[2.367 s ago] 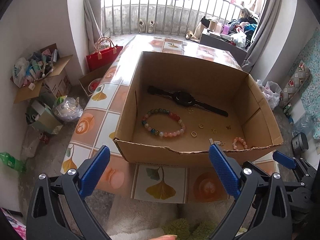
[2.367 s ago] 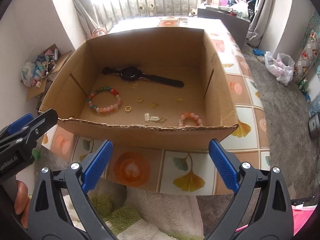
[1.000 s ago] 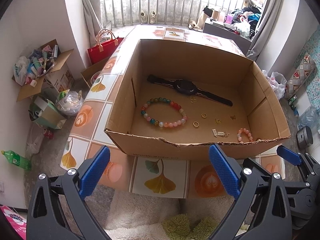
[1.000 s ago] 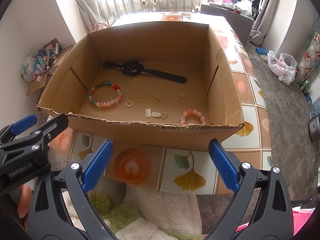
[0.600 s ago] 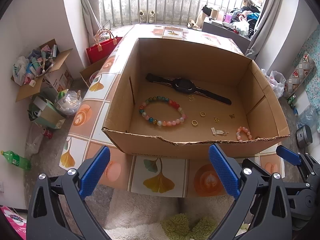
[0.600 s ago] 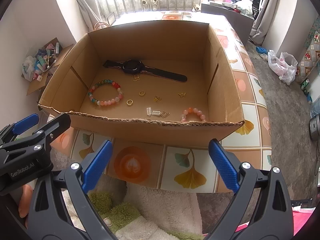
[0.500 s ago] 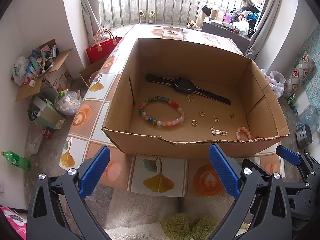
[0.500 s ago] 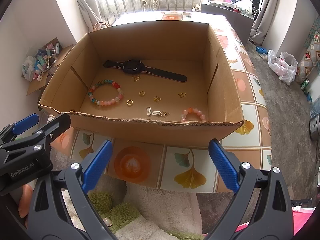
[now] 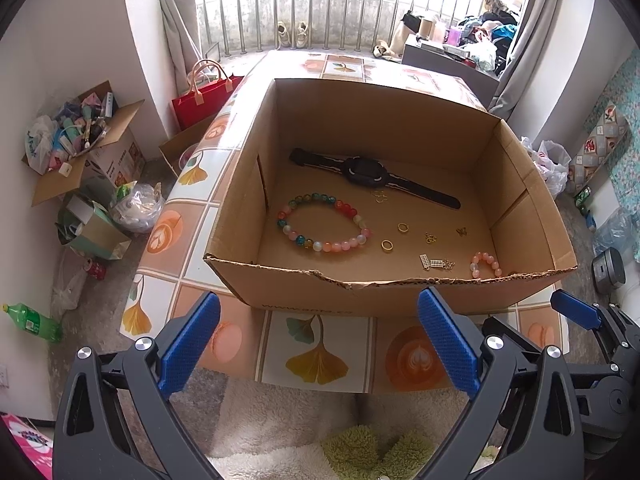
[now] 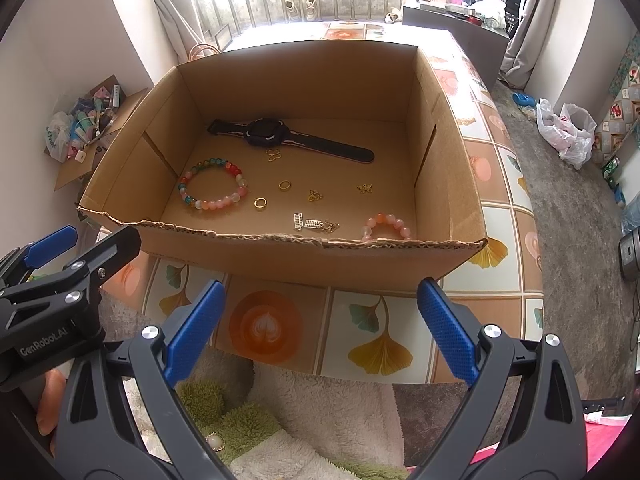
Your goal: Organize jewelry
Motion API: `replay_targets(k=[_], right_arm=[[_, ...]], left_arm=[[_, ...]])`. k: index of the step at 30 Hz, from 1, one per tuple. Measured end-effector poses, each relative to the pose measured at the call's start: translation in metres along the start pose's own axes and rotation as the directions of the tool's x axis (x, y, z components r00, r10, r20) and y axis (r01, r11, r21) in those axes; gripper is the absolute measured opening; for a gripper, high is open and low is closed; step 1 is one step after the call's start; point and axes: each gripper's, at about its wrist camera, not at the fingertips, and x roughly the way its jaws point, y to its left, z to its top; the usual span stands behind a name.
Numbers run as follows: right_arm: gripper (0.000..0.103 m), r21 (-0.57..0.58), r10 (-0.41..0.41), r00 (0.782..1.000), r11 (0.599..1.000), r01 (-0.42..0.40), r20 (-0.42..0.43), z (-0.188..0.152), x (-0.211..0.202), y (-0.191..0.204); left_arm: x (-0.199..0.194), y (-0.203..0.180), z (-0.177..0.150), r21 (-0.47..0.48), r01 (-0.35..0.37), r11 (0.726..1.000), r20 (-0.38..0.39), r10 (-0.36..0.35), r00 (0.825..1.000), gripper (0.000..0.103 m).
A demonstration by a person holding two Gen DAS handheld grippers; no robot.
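Jewelry lies scattered on the floor of the box: a watch, a bead bracelet, gold rings. All look light; the rings seem small and slippery, best pinched across the band. The box sits on the tabletop. Left hand-held gripper and right hand-held gripper hover spread, empty.

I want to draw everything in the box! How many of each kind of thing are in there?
Watch: 1
Bead bracelets: 2, a big colourful one and a small pink one
Gold rings: 2
Small gold charms: 3
Silver charm piece with chain: 1
Total: 9
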Motion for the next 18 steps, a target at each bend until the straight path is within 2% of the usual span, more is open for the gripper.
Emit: replay_targets(k=[18], right_arm=[[0.093,-0.004,0.008,1.000,1.000,-0.008,-0.004,-0.0003,-0.0002,-0.0015]], left_arm=[[-0.0009,0.0004,0.0006,0.002,0.000,1.000,0.001,0.000,1.000,0.096]])
